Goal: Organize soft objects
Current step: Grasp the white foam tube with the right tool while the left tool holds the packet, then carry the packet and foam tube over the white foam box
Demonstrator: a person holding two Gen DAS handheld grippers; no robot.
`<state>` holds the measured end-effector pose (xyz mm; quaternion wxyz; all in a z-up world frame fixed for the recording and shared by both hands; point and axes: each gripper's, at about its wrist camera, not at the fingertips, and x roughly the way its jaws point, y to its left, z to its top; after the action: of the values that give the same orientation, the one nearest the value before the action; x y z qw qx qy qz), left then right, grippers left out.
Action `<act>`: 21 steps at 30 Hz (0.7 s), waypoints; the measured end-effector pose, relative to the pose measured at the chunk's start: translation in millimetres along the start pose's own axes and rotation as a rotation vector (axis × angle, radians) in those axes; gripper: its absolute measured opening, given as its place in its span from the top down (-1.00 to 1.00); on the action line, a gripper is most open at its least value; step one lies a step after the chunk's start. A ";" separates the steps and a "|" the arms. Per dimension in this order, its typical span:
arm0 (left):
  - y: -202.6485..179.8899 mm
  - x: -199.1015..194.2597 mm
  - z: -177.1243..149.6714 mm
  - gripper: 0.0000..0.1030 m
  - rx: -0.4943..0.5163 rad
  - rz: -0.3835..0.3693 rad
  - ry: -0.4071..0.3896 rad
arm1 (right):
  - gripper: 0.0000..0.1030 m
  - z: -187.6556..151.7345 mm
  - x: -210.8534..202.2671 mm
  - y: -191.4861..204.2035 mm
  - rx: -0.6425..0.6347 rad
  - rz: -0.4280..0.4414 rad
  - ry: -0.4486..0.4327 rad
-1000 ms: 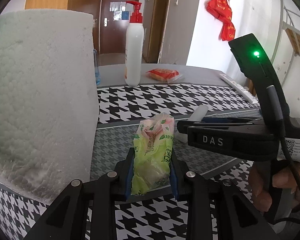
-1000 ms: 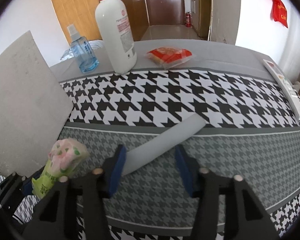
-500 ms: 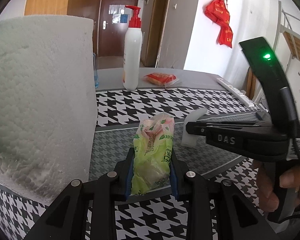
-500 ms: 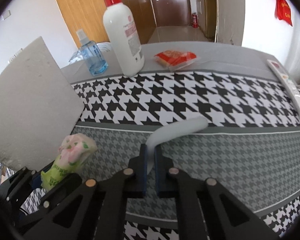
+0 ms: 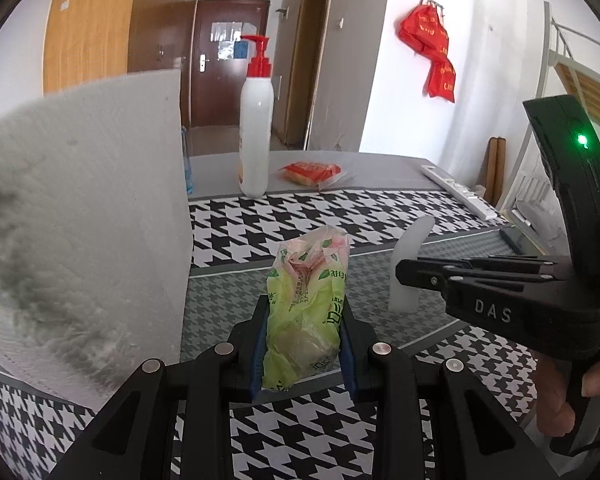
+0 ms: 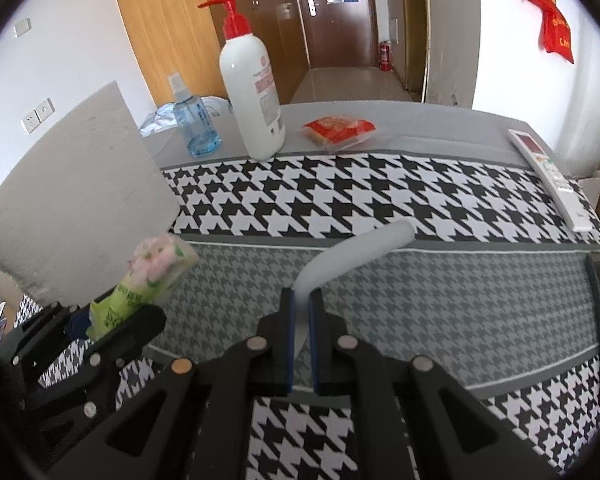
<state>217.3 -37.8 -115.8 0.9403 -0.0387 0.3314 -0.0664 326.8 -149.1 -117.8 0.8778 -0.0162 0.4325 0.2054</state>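
Observation:
My left gripper (image 5: 303, 312) is shut on a green and pink tissue pack (image 5: 310, 292), held above the houndstooth tablecloth; it also shows in the right wrist view (image 6: 148, 280). My right gripper (image 6: 302, 300) is shut on one end of a pale grey foam tube (image 6: 356, 254), squeezing it flat and lifting it off the cloth. In the left wrist view the right gripper (image 5: 404, 272) holds the tube (image 5: 410, 264) upright to the right of the pack. A large white paper roll (image 5: 80, 220) stands close on the left.
A white pump bottle with a red top (image 6: 254, 92), a blue spray bottle (image 6: 192, 120) and a red snack packet (image 6: 338, 128) stand at the far side of the table. A white remote (image 6: 550, 176) lies at the right edge.
My right gripper closed on the foam tube, which lay flat a second ago, and raised it. My left gripper kept the tissue pack and rose slightly.

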 end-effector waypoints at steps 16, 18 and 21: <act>-12.9 -33.9 -3.8 0.39 0.055 -0.021 -0.032 | 0.83 -59.1 -67.8 7.5 -0.018 -0.018 -0.096; -13.8 -39.0 -3.4 0.39 0.063 -0.021 -0.045 | 0.83 -63.6 -78.8 8.0 -0.024 -0.016 -0.120; -15.6 -44.9 -2.6 0.39 0.073 -0.030 -0.050 | 0.83 -64.2 -90.9 12.4 -0.022 -0.010 -0.144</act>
<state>179.5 -46.6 -88.2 0.9480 -0.0110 0.3046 -0.0916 224.6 -182.5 -86.5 0.9073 -0.0133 0.3660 0.2065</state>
